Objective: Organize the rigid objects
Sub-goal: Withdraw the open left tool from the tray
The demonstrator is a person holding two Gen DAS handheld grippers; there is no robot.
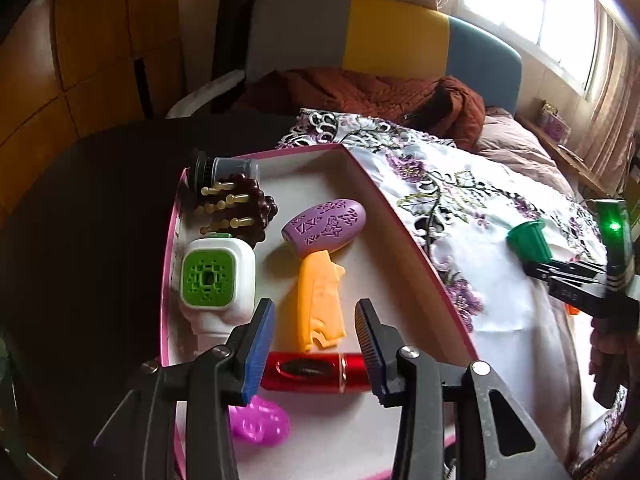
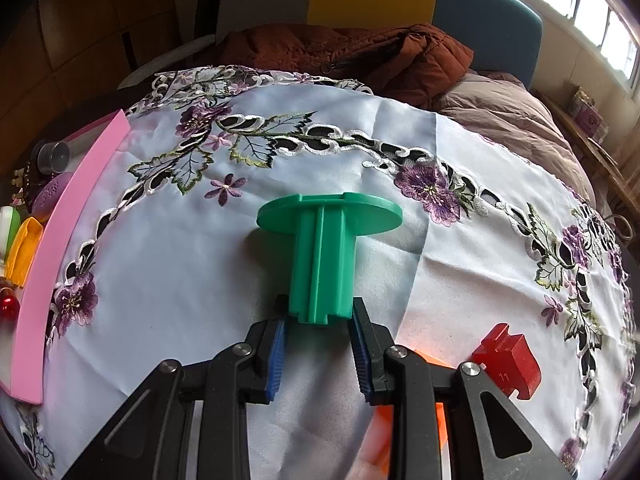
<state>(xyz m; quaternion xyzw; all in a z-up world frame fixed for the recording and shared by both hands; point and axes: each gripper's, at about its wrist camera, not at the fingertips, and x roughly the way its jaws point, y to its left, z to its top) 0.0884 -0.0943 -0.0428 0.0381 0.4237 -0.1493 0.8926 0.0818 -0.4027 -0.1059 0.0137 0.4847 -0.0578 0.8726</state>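
Observation:
My right gripper (image 2: 320, 316) is shut on the stem of a green plastic spool (image 2: 324, 248) and holds it over the flowered cloth; it also shows in the left wrist view (image 1: 528, 242). My left gripper (image 1: 316, 320) is open and empty over a pink-rimmed tray (image 1: 400, 216). In the tray lie a red cylinder (image 1: 316, 372), an orange piece (image 1: 320, 304), a purple oval (image 1: 324, 226), a white and green box (image 1: 218, 280), a dark brush head (image 1: 236, 208), a grey capped tube (image 1: 224, 168) and a magenta piece (image 1: 260, 420).
A red block (image 2: 508, 364) and an orange object (image 2: 408, 420) lie on the cloth (image 2: 200, 280) by my right gripper. The pink tray wall (image 2: 64, 236) stands at the cloth's left. A brown jacket (image 2: 340, 56) and a bed lie behind.

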